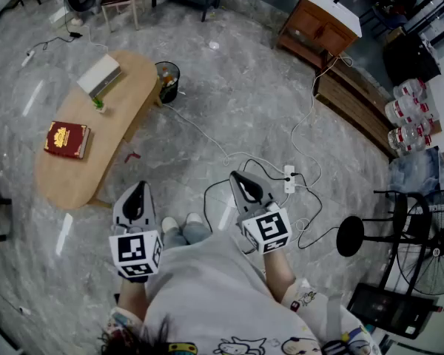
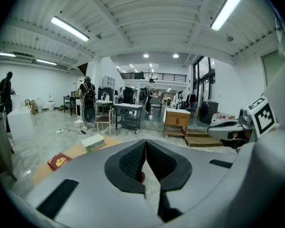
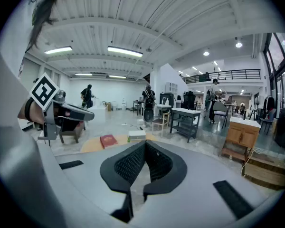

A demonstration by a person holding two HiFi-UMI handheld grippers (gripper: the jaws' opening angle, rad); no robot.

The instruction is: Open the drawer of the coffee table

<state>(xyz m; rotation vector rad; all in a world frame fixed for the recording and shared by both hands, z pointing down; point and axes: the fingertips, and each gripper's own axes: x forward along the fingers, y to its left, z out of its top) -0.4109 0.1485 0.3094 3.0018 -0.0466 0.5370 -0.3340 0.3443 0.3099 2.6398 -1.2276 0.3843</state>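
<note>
From the head view, the left hand-held gripper [image 1: 138, 186] and the right hand-held gripper [image 1: 235, 175] hang over the floor, well apart from the desk [image 1: 111, 124] at upper left. The left gripper view shows jaws clenched on nothing. The right gripper view shows the same, with the desk beyond.

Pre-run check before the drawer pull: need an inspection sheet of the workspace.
Surface: grey stone floor.
Job's things: coffee table ahead-left; drawer not visible.
Clutter: red book, white box on table; black bin beside it.
Grippers: left gripper, right gripper both shut, empty, apart from table.
Cables: white cable and power strip on floor.
Surroundings: wooden cabinet, water bottles, fan at right.
</note>
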